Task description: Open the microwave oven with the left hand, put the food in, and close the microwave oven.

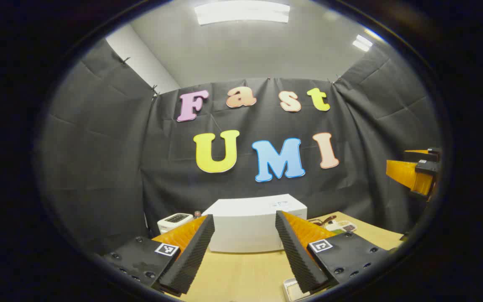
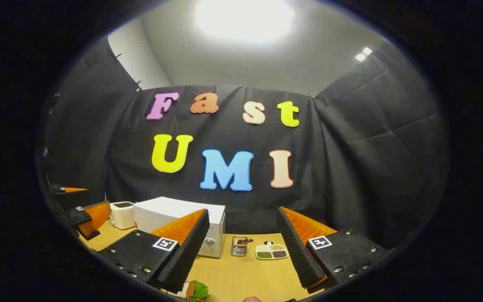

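In the left gripper view, the left gripper (image 1: 243, 251) hangs with jaws spread wide and empty above the wooden table (image 1: 245, 272); the closed white microwave (image 1: 254, 224) sits straight ahead between its fingers, a toaster (image 1: 174, 221) just beside it. In the right gripper view, the right gripper (image 2: 241, 256) is equally wide and empty; the microwave (image 2: 178, 220) stands left, a sectioned dish (image 2: 271, 251) and metal cup (image 2: 238, 246) right of it, the food (image 2: 195, 290) below.

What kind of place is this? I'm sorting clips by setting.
Probably a staged kitchen corner in a recording booth: a white microwave and toaster on a wooden table, with black cloth hung as walls.
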Tool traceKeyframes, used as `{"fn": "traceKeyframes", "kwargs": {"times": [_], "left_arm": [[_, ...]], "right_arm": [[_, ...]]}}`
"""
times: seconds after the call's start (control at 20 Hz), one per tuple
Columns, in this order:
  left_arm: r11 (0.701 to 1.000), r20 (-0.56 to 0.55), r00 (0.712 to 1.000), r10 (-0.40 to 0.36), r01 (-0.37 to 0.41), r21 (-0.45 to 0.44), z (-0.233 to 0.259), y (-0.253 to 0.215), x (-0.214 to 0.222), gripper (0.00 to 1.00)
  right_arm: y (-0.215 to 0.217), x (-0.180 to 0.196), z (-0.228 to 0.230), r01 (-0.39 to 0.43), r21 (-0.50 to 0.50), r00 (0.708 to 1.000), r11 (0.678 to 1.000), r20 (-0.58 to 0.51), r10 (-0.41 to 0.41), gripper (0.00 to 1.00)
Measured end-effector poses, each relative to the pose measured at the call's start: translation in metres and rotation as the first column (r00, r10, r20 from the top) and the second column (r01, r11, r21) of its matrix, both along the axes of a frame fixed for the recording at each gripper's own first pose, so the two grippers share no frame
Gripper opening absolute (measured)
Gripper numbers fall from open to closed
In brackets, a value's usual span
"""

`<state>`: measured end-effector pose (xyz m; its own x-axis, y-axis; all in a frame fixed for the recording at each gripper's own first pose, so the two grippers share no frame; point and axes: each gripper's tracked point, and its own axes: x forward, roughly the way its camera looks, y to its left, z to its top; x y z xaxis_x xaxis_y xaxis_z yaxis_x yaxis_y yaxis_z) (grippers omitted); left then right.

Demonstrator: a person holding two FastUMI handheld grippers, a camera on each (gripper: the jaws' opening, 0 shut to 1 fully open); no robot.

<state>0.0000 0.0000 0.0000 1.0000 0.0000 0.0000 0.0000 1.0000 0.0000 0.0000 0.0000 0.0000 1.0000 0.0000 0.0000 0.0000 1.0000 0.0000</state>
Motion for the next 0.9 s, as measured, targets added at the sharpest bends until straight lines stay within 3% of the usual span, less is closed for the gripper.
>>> {"fn": "traceKeyframes", "kwargs": {"times": [0.15, 0.3, 0.45, 0.5, 0.55, 0.85, 0.9], "left_arm": [[1.0, 0.011, 1.0, 0.014, -0.014, -0.004, 0.005, 0.001, -0.004, 1.0], [1.0, 0.023, 0.999, 0.023, -0.024, 0.002, 0.008, -0.001, -0.005, 0.93], [0.999, 0.03, 0.999, 0.033, -0.033, 0.001, 0.014, -0.008, -0.005, 1.0], [0.999, 0.03, 0.999, 0.036, -0.036, -0.002, 0.012, -0.01, -0.006, 0.97], [0.999, 0.029, 0.999, 0.037, -0.037, -0.005, 0.012, -0.013, -0.006, 1.0], [0.999, 0.013, 0.999, 0.051, -0.051, 0.019, 0.011, -0.032, -0.001, 0.97], [0.998, 0.016, 0.999, 0.052, -0.052, 0.02, 0.012, -0.036, -0.002, 1.0]], "right_arm": [[-0.002, -0.004, 0.003, -0.014, -0.004, 1.0, 1.0, 0.007, 0.014, 0.98], [-0.003, 0.003, 0.004, -0.025, 0.008, 1.0, 1.0, 0.016, 0.025, 0.98], [-0.007, 0.004, 0.002, -0.046, 0.008, 0.999, 0.999, 0.008, 0.046, 0.98], [-0.011, 0.005, 0.002, -0.048, 0.005, 0.999, 0.999, 0.007, 0.048, 0.98], [-0.014, 0.005, 0.001, -0.051, 0.002, 0.999, 0.999, 0.006, 0.051, 0.98], [-0.03, 0.002, 0.001, -0.082, 0.008, 0.997, 0.997, 0.015, 0.082, 0.98], [-0.032, 0.0, 0.0, -0.09, 0.007, 0.996, 0.996, 0.017, 0.09, 0.98]]}}
